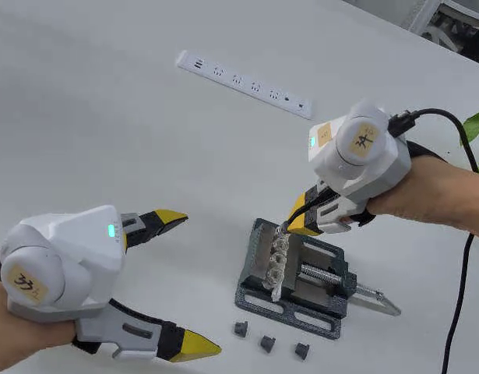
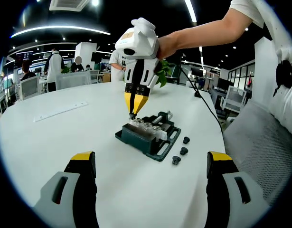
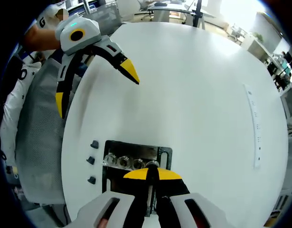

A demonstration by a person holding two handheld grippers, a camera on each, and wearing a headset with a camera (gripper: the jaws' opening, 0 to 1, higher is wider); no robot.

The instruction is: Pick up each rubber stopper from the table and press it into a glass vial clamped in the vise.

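Note:
A dark vise (image 1: 257,301) on the white table clamps a row of several glass vials (image 1: 279,259). My right gripper (image 1: 289,228) stands over the far vial with its jaws shut on a small dark rubber stopper (image 2: 131,115) at the vial's mouth. Three more stoppers (image 1: 267,343) lie on the table in front of the vise. My left gripper (image 1: 184,282) stands open and holds nothing, to the left of the vise. In the left gripper view the vise (image 2: 141,137) is straight ahead. In the right gripper view the vials (image 3: 122,162) sit just beyond the shut tips.
A white power strip (image 1: 243,83) lies at the back of the table. A black cable (image 1: 459,296) trails from the right gripper along the table's right edge, beside a green leaf (image 1: 477,125). The vise's screw handle (image 1: 373,297) sticks out to the right.

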